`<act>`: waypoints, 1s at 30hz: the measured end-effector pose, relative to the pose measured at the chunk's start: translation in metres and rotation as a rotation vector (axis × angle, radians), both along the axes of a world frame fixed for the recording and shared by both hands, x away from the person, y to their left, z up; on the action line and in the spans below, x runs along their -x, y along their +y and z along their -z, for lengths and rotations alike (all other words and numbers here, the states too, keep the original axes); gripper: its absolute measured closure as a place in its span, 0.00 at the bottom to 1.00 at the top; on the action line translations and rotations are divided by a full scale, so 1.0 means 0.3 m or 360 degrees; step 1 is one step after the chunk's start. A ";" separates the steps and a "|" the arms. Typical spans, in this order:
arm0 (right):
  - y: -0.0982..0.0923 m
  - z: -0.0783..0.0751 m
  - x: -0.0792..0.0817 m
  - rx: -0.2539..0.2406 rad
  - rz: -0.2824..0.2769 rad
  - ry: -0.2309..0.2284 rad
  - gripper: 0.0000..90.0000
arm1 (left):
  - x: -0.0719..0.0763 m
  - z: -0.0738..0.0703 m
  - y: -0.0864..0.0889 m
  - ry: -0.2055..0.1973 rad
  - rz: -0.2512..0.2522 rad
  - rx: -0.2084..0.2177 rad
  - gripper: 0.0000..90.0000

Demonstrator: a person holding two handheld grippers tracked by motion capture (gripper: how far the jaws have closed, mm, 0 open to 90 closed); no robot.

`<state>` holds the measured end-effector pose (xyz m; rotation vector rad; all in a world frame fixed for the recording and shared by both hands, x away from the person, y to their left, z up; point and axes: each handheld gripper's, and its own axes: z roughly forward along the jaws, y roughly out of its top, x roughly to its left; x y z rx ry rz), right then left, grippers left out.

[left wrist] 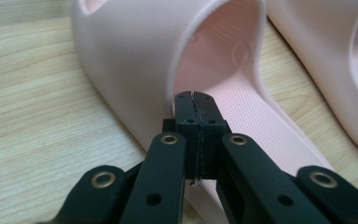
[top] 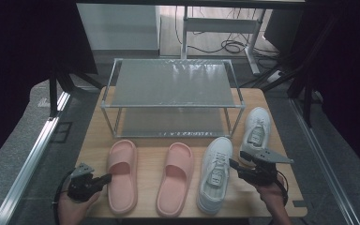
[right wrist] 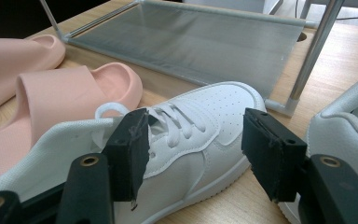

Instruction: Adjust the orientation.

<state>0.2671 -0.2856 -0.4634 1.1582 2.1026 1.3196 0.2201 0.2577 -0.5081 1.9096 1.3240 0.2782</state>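
Standing at the far middle of the wooden table (top: 93,140) is a two-tier metal shoe rack (top: 171,86) with grey mesh shelves, and in front of it four pieces of footwear lie in a row, toes pointing toward the rack. From the person's left these are a pink slide (top: 122,173), a second pink slide (top: 176,178), a white lace-up sneaker (top: 214,174) and, set further back and to the right beside the rack's right leg, a second white sneaker (top: 255,129). The left gripper (top: 104,178), held in the person's left hand (top: 72,206) at the near left corner, points rightward at the heel end of the left slide; in the left gripper view its jaws are pressed together with nothing between them, their tips at or just over the slide's side wall near the opening of the strap, though whether they touch it is unclear. The right gripper (top: 233,164), held in the right hand (top: 272,194) near the table's front right, points leftward at the near white sneaker; in the right gripper view its jaws stand wide apart, framing the sneaker's laced upper without touching it, with the other white sneaker just beside the right jaw
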 end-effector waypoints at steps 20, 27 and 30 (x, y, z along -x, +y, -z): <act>-0.004 0.004 -0.003 0.0002 0.0005 0.0007 0.46 | -0.048 -0.006 0.083 0.0042 -0.0053 -0.0045 1.00; -0.002 0.007 -0.005 0.0002 0.0004 0.0014 0.47 | -0.067 -0.005 0.096 0.0045 -0.0062 -0.0034 0.99; -0.004 0.008 -0.007 0.0001 0.0007 0.0014 0.47 | -0.064 -0.009 0.092 0.0044 -0.0060 -0.0037 0.97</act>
